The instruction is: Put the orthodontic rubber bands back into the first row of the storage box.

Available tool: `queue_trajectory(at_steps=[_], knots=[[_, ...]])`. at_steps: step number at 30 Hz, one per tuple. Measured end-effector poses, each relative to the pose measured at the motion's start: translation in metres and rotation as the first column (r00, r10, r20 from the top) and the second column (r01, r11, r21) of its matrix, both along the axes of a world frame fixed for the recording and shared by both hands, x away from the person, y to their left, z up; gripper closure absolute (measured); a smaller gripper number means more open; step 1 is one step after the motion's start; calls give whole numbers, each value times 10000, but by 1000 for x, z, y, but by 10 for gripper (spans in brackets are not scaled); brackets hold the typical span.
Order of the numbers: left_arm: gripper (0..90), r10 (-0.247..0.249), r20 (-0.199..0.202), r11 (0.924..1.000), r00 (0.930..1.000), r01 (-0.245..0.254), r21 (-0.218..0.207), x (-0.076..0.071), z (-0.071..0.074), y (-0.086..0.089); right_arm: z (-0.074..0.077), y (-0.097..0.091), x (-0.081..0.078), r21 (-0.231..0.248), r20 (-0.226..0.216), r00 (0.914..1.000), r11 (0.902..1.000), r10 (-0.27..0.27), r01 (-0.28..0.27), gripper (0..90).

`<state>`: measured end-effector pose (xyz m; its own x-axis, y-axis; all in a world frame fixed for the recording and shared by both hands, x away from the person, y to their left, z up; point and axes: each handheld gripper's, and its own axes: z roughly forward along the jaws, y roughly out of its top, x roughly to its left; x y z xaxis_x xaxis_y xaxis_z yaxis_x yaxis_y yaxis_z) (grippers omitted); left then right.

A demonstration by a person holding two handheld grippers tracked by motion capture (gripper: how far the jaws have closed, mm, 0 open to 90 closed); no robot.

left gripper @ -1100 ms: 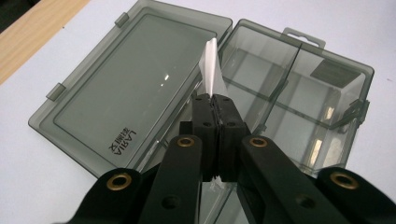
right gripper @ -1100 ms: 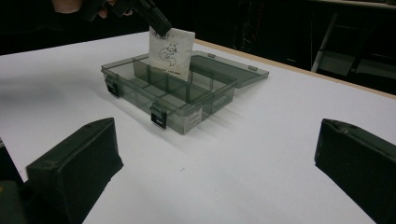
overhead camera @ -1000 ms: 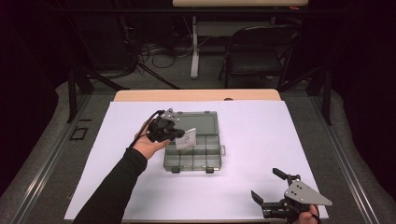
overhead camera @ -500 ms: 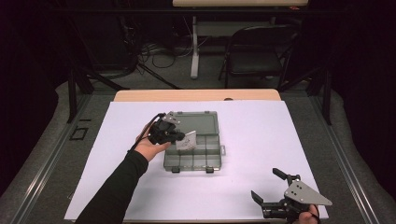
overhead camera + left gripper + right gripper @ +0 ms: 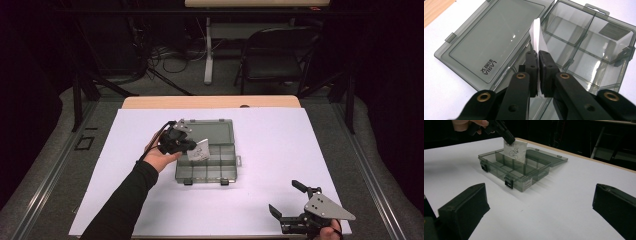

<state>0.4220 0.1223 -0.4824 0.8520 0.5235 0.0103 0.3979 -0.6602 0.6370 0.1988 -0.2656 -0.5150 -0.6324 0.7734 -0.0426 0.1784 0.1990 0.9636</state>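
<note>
Hanging over open compartment box point(image 5: 206, 162): small white paper card point(image 5: 199, 150) with dark doodle, pinched by one edge between left gripper point(image 5: 192, 146) pads, jaws nearly together on it, just easing apart slightly, card between them. Card upright, lower edge just above box's compartments near hinge side. Box smoky clear plastic, lid point(image 5: 491, 45) flat open on white table sheet point(image 5: 280, 150). Right gripper point(image 5: 286, 201) near table's front edge, well apart from box, jaws spread wide, nothing between them.
</note>
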Motion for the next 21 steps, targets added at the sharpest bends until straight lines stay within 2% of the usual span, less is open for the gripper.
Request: queue_trajectory(at_steps=[2,4,6,8,9,10,11,12,17,21], knots=[[833,65,30,10000,10000,-65,-4,0,0,0,0,0,0,-24,-7,10000,10000,-4,4,0],[772,302,72,9995,9995,-301,-117,0,1,2,0,0,0,-1,3,10000,10000,8,-8,0],[675,580,79,9980,9983,-577,-276,1,1,4,0,0,0,22,18,10000,10000,-9,9,0],[571,827,-100,9950,9965,-831,-561,3,2,8,0,0,0,-18,-11,10000,10000,0,0,0],[514,827,-100,9950,9965,-831,-561,3,2,8,0,0,0,-24,5,10000,10000,-3,3,0],[467,1179,-201,9905,9928,-1191,-687,4,3,11,0,0,0,-31,-10,10000,10000,-2,2,0],[439,1272,-133,9896,9918,-1279,-657,4,4,12,0,0,0,-25,-21,10000,10000,-9,9,0],[418,1272,-133,9896,9918,-1279,-657,4,4,12,0,0,0,-25,-21,10000,10000,-9,9,0],[386,1917,-164,9762,9813,-1924,-1005,5,9,20,0,0,0,-16,-21,10000,10000,-21,21,0],[381,2207,-139,9687,9752,-2209,-1132,6,11,24,0,0,0,-24,-3,10000,10000,-35,35,0]])
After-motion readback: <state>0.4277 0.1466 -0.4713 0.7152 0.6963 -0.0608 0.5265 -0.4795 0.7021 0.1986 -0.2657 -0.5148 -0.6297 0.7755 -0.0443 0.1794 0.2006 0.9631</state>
